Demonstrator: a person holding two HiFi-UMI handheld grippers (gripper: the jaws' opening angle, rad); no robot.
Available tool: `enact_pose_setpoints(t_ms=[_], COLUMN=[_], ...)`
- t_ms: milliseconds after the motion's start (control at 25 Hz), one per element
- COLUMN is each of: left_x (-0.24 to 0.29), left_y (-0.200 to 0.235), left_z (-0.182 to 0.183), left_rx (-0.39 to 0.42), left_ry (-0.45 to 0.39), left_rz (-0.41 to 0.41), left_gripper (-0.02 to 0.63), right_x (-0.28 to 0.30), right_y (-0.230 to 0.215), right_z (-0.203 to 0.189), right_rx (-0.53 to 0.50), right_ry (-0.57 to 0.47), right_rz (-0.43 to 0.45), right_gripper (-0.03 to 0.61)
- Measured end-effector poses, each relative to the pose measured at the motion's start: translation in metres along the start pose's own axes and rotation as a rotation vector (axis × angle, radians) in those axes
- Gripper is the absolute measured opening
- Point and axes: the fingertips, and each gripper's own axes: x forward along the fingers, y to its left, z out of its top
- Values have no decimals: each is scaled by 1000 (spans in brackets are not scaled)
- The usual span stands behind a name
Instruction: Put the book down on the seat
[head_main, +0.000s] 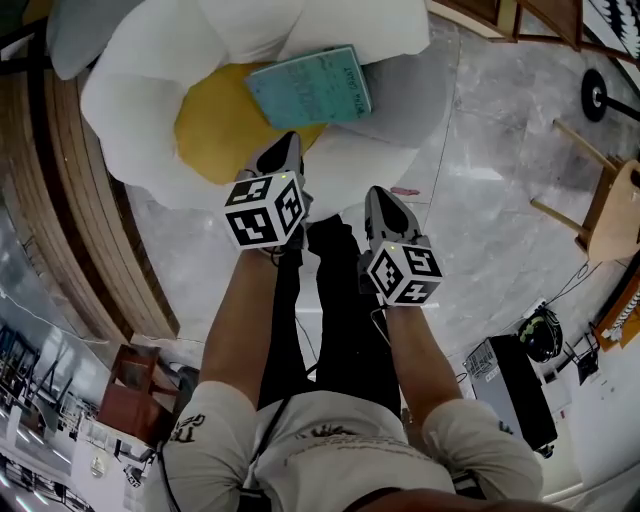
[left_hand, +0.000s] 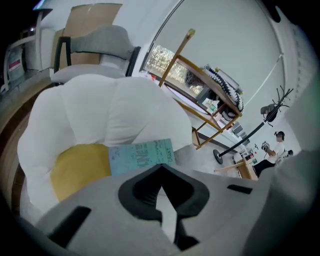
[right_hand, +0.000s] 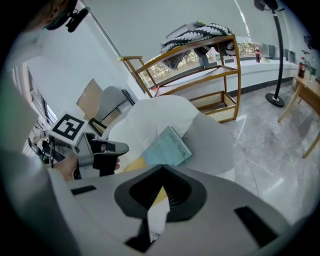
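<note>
Grippers first, since they are nearest you: your left gripper (head_main: 287, 143) hangs over the near edge of the yellow cushion (head_main: 205, 130) at the heart of the seat (head_main: 140, 80), jaws clenched tight with nothing in them. Your right gripper (head_main: 381, 196) sits further back from that cushion, over the marble floor (head_main: 480, 220), and its jaws likewise meet on nothing. Neither touches the book.

Past the left gripper, the book (head_main: 310, 87) lies flat on the seat, one corner resting on the far side of the yellow cushion and the rest spread onto the grey petal (head_main: 400, 100) beside it. By the look of it, the placing is done.

If you need to shift it, expect a thin, teal-covered paperback: light enough for one gripper, but likely to flex and droop if pinched by a corner. The cover looks smooth, so a shallow bite may slip. Take it by the long edge nearest the yellow cushion, about the middle of that edge, and push the jaws well over the cover. The padding beneath is soft, so you can press the lower jaw down into it to get under the edge rather than scraping the pages. Which long edge is the spine I cannot tell.

Beyond the yellow cushion rise the white petals (head_main: 260, 25), and further off stands a wooden rack (right_hand: 235, 75).
</note>
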Motion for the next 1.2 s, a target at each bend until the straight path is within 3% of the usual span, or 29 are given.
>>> enact_pose_setpoints(t_ms=[400, 600, 720, 880, 1200], left_x=[-155, -242, -307, -382, -536], left_y=[-17, -11, -16, -27, -64], left_z=[61, 96, 122, 191, 283], left_rx=[25, 1, 31, 82, 164], left_ry=[-177, -240, -278, -403, -676], left_rz=[-7, 36, 61, 49, 97], left_gripper=[20, 20, 20, 20, 20], right_x=[-54, -94, -137, -179, -287], right_y=[109, 171, 227, 302, 402], right_z=[67, 131, 166, 225, 288], right_rx=[-182, -353, -399, -431, -460], right_ry=[-141, -251, -304, -432, -630], right_rz=[86, 38, 74, 168, 313], right_gripper=[26, 26, 26, 26, 26])
